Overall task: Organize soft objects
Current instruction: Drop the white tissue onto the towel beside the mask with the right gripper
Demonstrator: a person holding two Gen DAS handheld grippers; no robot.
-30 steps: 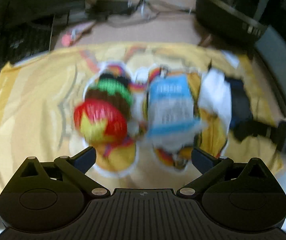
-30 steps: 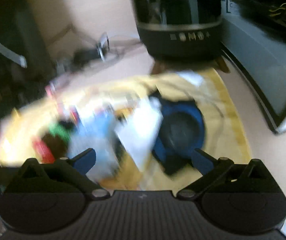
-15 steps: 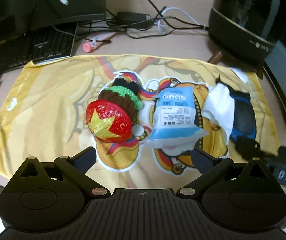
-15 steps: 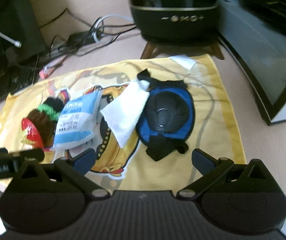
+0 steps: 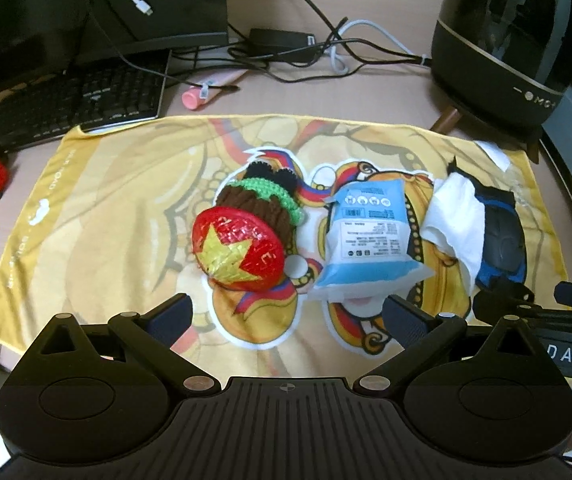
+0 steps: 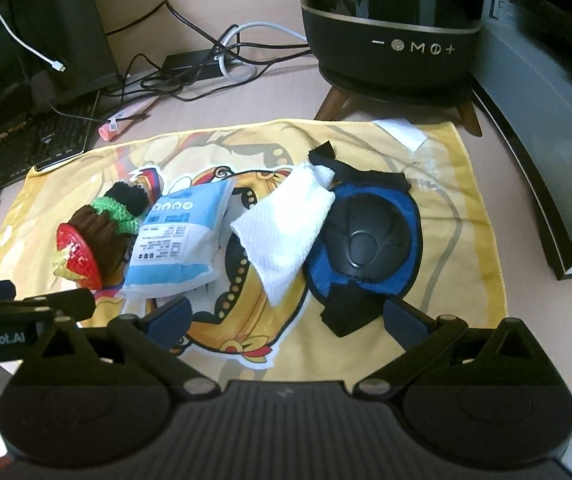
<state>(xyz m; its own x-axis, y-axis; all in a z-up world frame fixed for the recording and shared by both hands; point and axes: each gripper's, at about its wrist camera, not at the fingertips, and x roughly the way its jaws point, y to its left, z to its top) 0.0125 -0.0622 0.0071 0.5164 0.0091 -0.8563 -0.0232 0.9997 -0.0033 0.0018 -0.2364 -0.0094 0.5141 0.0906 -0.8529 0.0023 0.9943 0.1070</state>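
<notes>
Beige desk surface [image 5: 386,92] filled the left wrist view, with a yellow printed cloth [image 5: 106,208] spread across the middle of the frame. At the centre of the cloth lay a crocheted toy [image 5: 254,228] with a red woven disc and yellow star, brown body and green band; just right of it lay a blue-and-white tissue pack [image 5: 370,236], then a white paper towel [image 5: 458,224] partly over a blue-and-black pad [image 5: 504,240] at right. A black keyboard [image 5: 74,108] sat at upper left, tangled cables [image 5: 306,52] at top centre, a dark round appliance [image 5: 506,40] at upper right. The left gripper [image 5: 288,316] stood spread at the bottom, holding nothing, fingers apart above the cloth's lower edge. In the right wrist view the same cloth [image 6: 462,240] lay mid-frame, the toy [image 6: 98,232] at left, the pack [image 6: 178,236] beside it, the towel [image 6: 286,232] at centre overlapping the pad [image 6: 370,240]. The right gripper [image 6: 286,316] was spread wide and empty at the bottom; the appliance [image 6: 390,28] stood at top.
</notes>
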